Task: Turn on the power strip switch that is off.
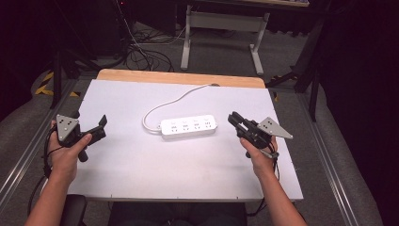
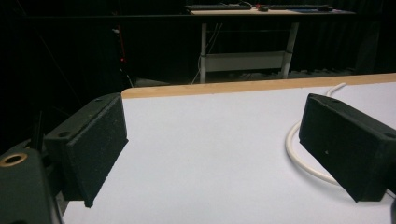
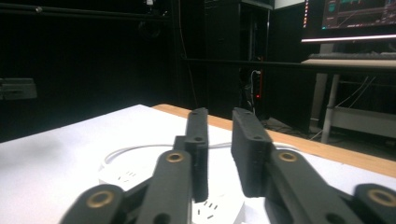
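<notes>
Two grippers in hand, both held off the power strip. Left gripper (image 1: 90,123) sits at the left side of the white surface (image 1: 141,165), gripped by the left hand (image 1: 66,150); jaws spread wide apart, nothing between them. In the left gripper view the bare surface shows between its two black pads (image 2: 93,144), with a loop of the white cable (image 2: 303,163) running behind the right-hand pad.

Right gripper (image 1: 234,117) is at the right side, held by the right hand (image 1: 259,153), grey three-cornered plate (image 1: 273,127) on top. Jaws point toward the strip's right end, close to it but apart from it. In the right gripper view there is a narrow gap between the jaws, partly open, gripping nothing; the strip lies below and beyond them.

Power strip (image 1: 188,127) is white, lying flat near the middle of the surface, sockets up, long axis running left to right, between the two grippers. Its cable leaves the left end, curves back and runs to the far wooden edge (image 1: 179,76) of the surface.

Background: dark floor, a tangle of cables (image 1: 141,52), a white desk frame (image 1: 221,28).
</notes>
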The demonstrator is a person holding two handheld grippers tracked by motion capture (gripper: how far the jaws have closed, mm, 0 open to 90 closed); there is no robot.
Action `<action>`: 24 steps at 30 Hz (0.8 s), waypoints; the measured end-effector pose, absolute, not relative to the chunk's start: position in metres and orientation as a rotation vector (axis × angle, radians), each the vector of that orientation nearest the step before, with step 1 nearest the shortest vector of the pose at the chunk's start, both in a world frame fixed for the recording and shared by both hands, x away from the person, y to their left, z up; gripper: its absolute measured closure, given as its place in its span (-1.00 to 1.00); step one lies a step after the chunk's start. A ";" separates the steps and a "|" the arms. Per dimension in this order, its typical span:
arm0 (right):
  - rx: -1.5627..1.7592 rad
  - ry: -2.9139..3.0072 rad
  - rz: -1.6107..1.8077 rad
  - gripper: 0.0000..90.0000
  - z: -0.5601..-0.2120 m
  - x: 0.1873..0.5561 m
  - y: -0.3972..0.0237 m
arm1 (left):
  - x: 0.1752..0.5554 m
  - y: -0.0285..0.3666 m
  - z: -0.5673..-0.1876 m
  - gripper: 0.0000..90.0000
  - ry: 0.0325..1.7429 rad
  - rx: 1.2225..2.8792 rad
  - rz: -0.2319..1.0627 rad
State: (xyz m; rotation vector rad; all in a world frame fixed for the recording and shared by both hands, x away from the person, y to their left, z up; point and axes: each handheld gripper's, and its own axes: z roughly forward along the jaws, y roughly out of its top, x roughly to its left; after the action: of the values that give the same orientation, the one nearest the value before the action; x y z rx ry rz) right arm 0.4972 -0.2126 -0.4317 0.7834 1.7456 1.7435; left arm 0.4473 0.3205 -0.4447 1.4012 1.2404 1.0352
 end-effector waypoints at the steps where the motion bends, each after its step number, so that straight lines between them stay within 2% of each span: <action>1: 0.782 1.748 1.745 0.64 -0.432 0.497 -0.213 | 0.447 0.321 -0.445 -0.81 1.240 1.401 1.036; 7: 0.797 1.753 1.757 0.34 -0.432 0.498 -0.212 | 0.447 0.320 -0.445 -0.81 1.240 1.403 1.035; 24: 0.826 1.751 1.747 0.10 -0.432 0.489 -0.225 | 0.448 0.319 -0.445 -0.81 1.236 1.408 1.040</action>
State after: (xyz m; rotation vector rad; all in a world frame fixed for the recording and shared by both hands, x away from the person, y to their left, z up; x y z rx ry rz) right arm 0.4887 -0.2253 -0.4319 0.8259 1.7510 1.7471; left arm 0.4483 0.3187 -0.4448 1.4083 1.2357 1.0398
